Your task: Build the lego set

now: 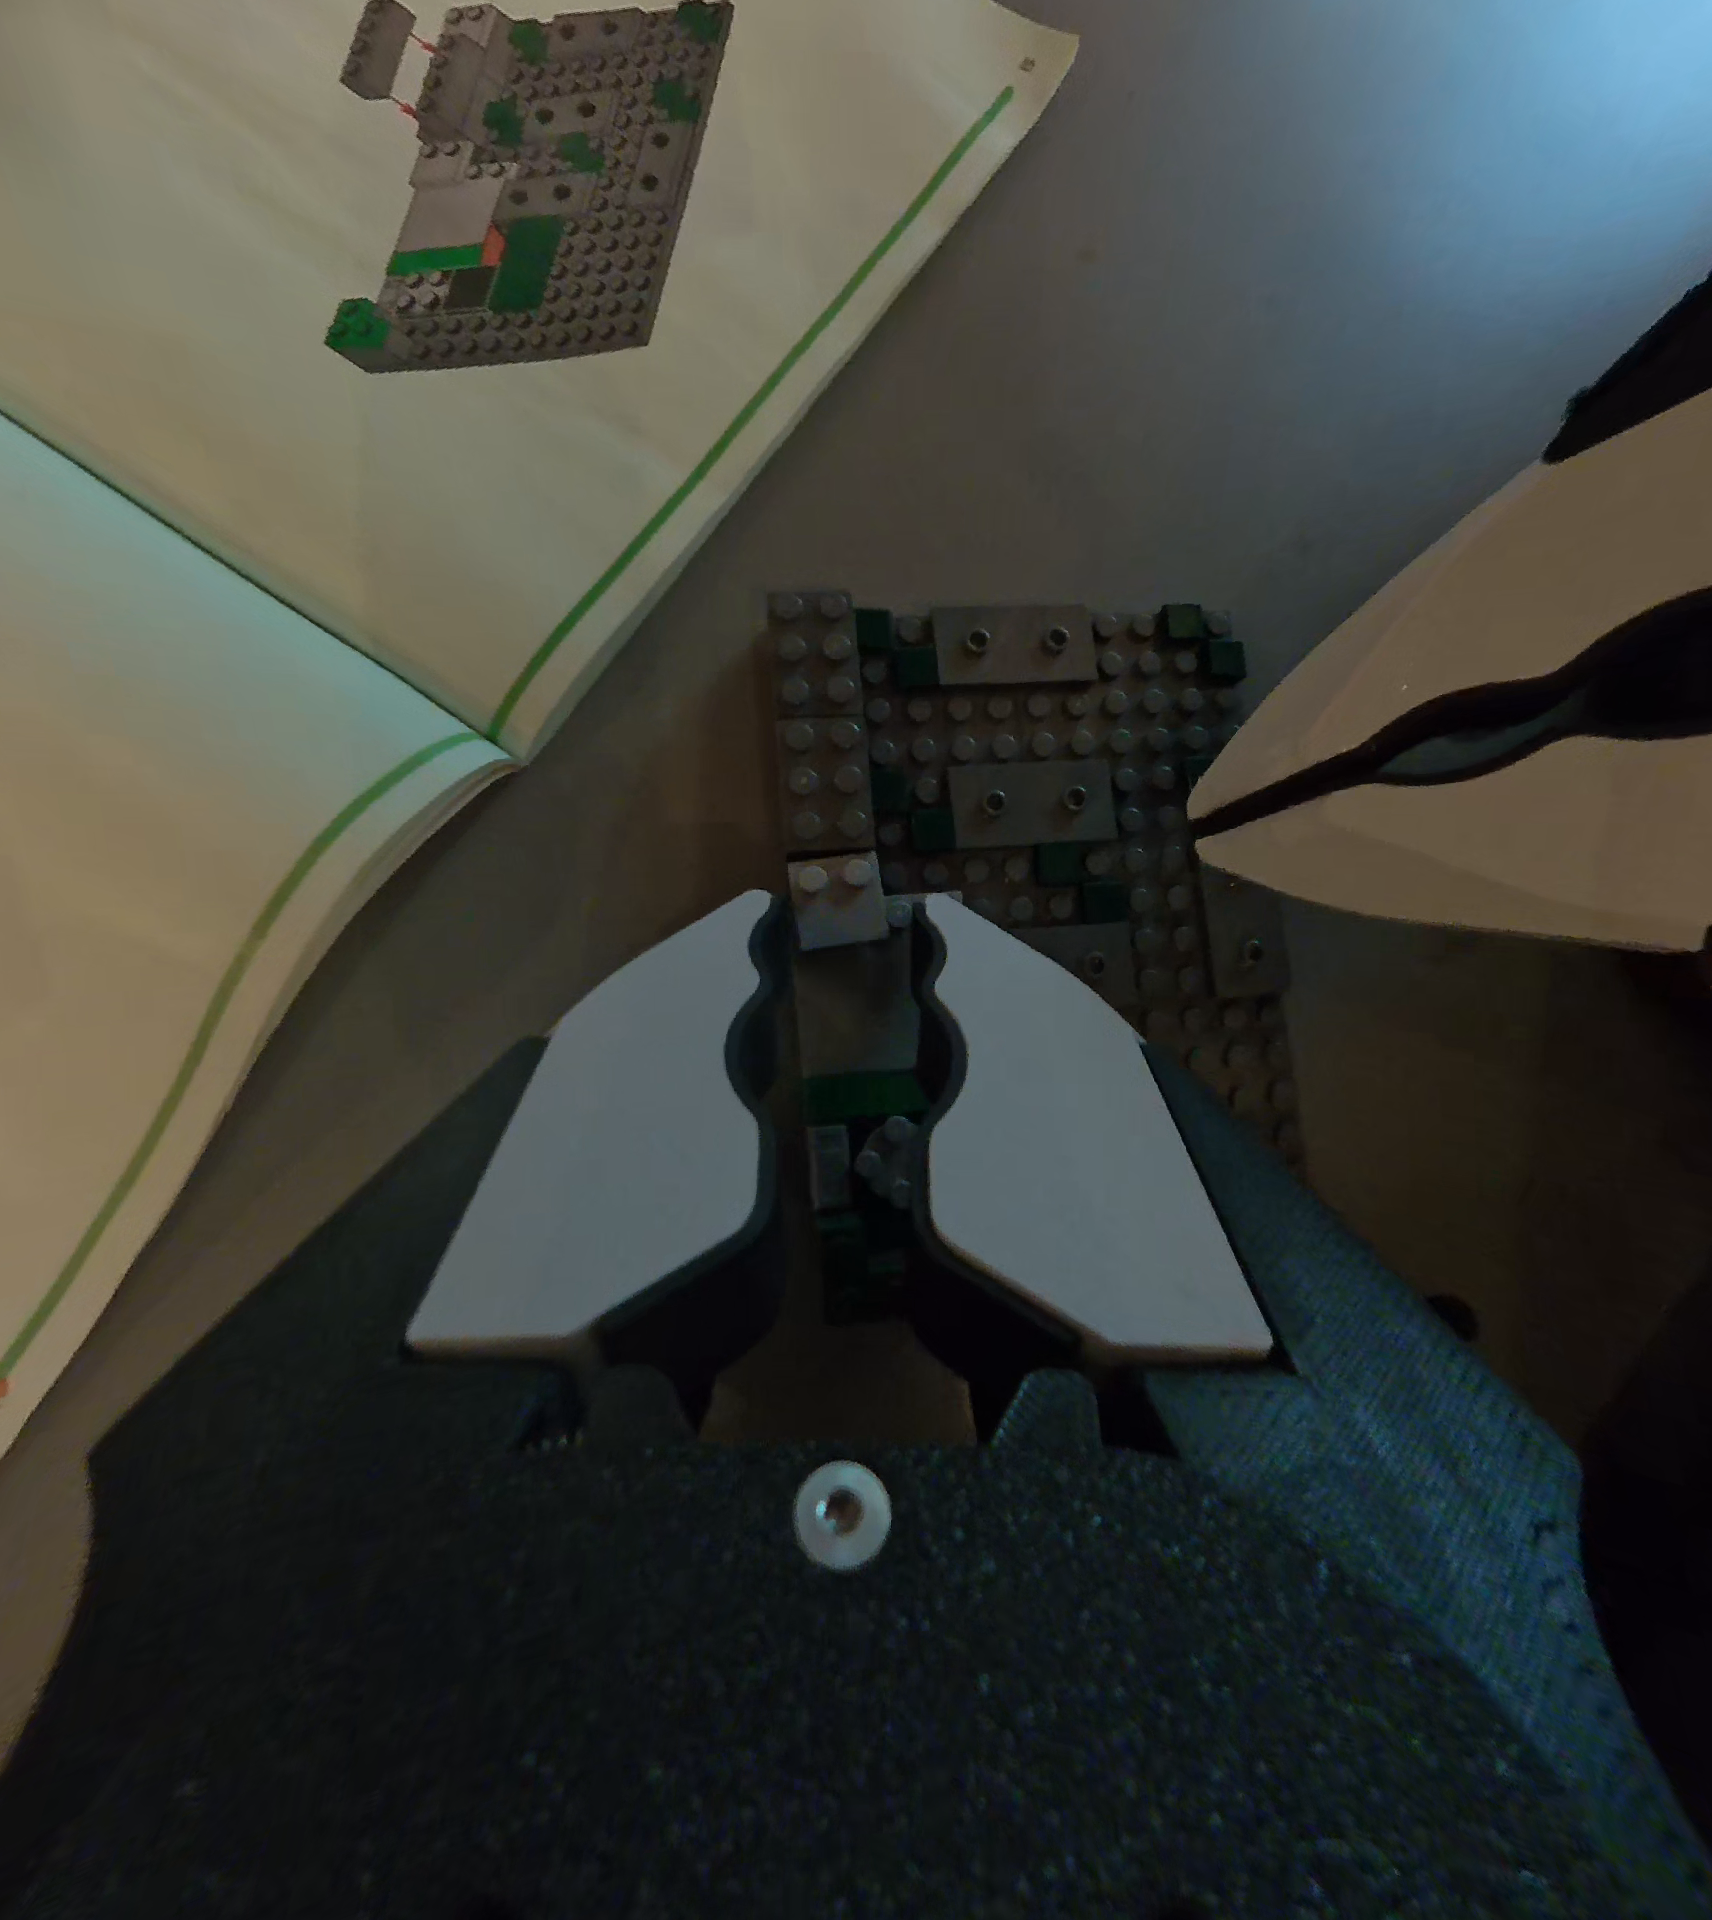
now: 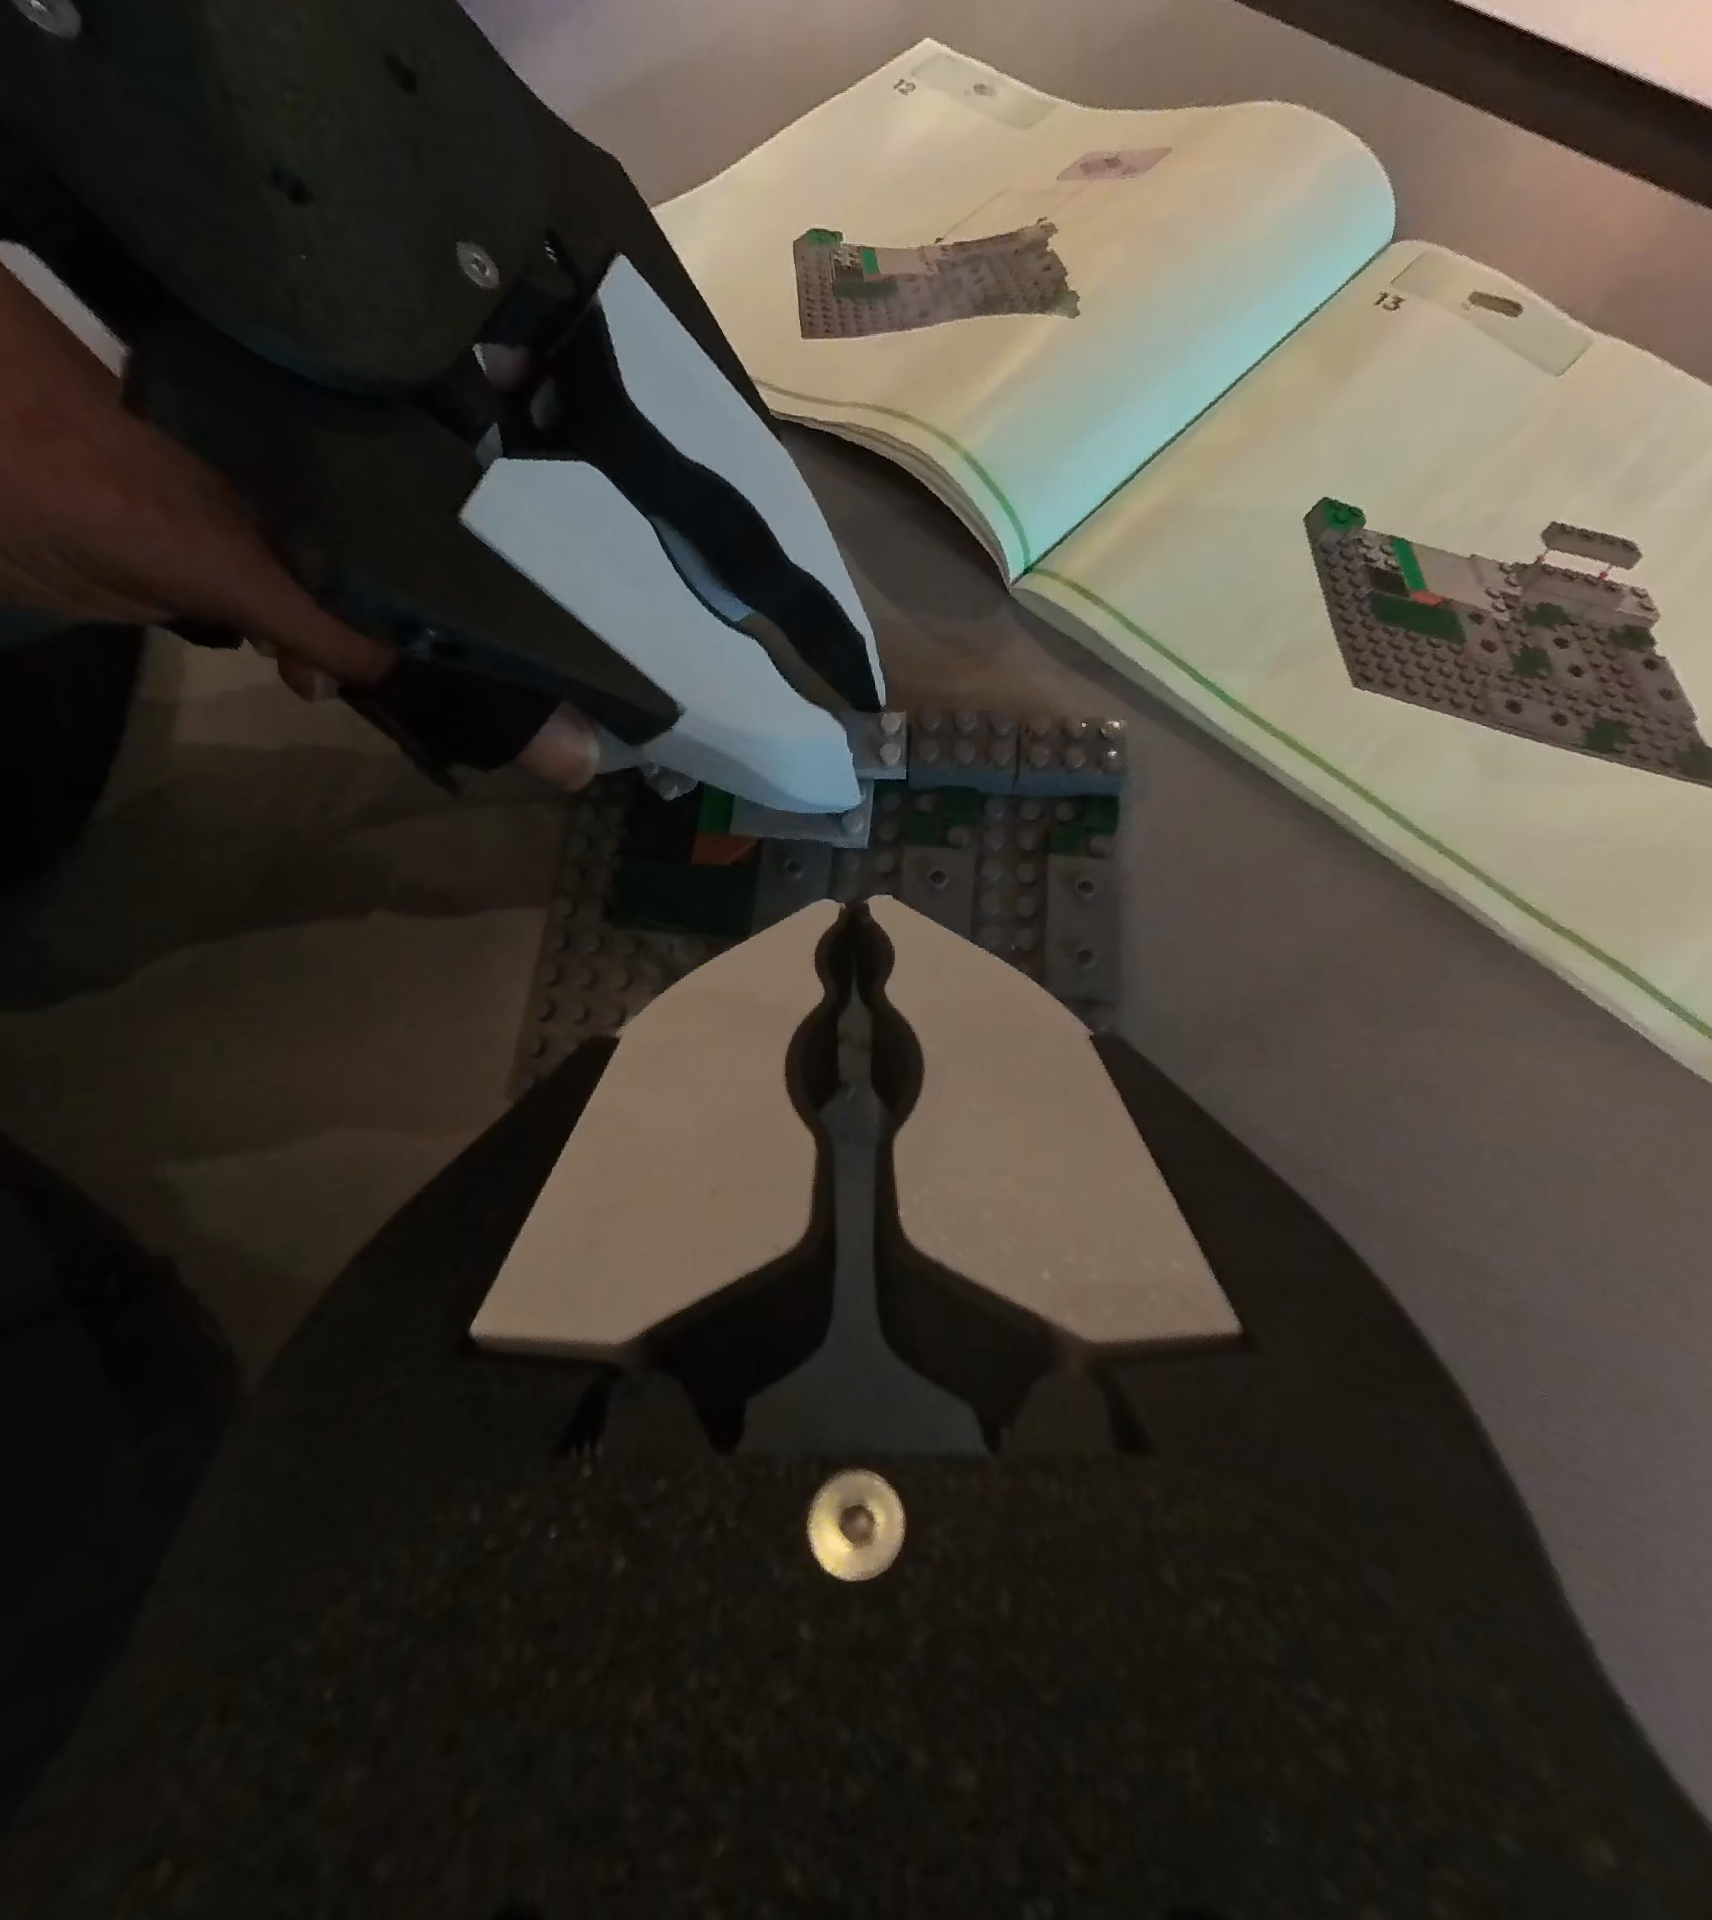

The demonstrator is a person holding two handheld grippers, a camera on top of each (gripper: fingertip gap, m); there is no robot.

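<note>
Grey build: plate (image 1: 1039, 727) flat on table (image 1: 1247, 364), btwn both grippers, just beside booklet (image 1: 416, 468).
L gripper (image 1: 852, 914): clamped on small grey 2x2 brick (image 1: 836, 902), at end of the raised grey row on plate's edge.
R gripper (image 2: 857, 914): jaws pinched together, nothing btwn them; tips down at plate's opposite side, prob bracing it.
Risk: brick looks tilted; if studs aren't lined up before pressing it'll seat crooked or pop out of the grip.
Risk 2: a hard push could slide the plate if R tips slip.
Count: 2 grippers, 1 plate, 1 held brick, 1 booklet open on 2 pages.
</note>
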